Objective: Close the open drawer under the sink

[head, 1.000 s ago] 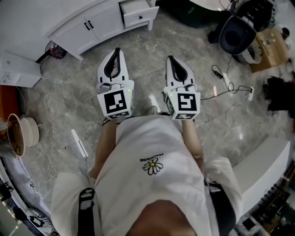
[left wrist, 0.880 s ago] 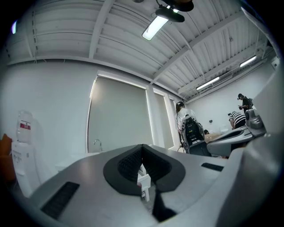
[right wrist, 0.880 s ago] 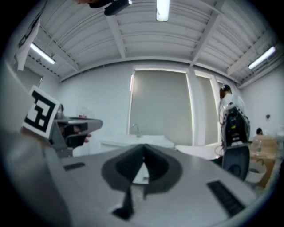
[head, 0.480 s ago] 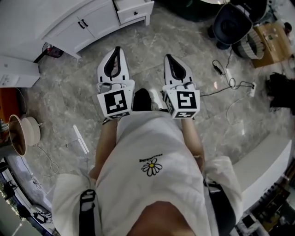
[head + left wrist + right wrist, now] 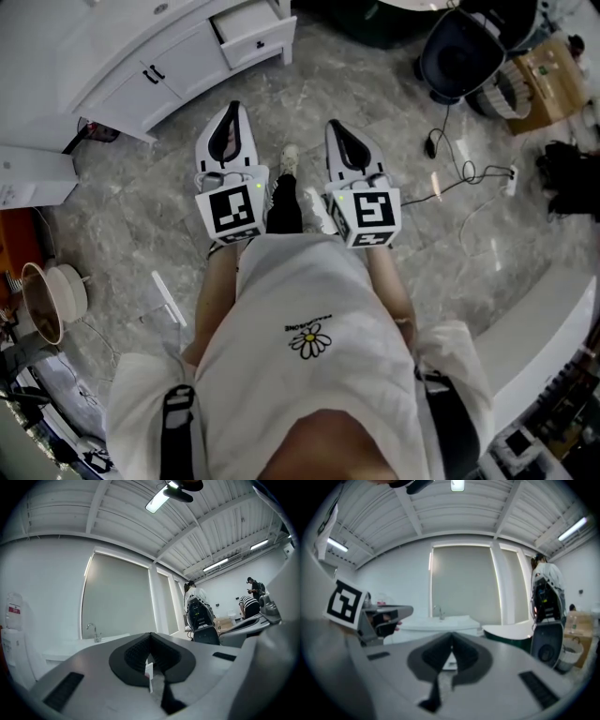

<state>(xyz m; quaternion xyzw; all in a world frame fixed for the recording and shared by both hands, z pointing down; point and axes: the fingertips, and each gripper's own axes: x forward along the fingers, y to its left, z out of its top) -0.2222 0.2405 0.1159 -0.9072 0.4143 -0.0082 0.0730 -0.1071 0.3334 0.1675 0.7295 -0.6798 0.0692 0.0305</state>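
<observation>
Head view: the open drawer [image 5: 251, 33] sits at the top of the frame, left of centre. It stands pulled out from the right end of a white cabinet [image 5: 141, 66], and its front panel carries a dark knob. The cabinet doors to its left are closed.

The left gripper [image 5: 233, 106] and the right gripper [image 5: 330, 124] are held side by side at mid-frame above the grey marbled floor [image 5: 122, 206]. Both point toward the top of the frame and stand well apart from the drawer, touching nothing.

Left gripper view: the left gripper's jaws are fully together with nothing held between them. A faucet [image 5: 92, 631] on a white counter shows beyond, at lower left.

Right gripper view: the right gripper's jaws meet at the tips and grip nothing. A faucet [image 5: 438, 611] stands ahead, just above them.

Cables [image 5: 459, 173] and a cardboard box [image 5: 548, 84] lie on the floor at upper right.
</observation>
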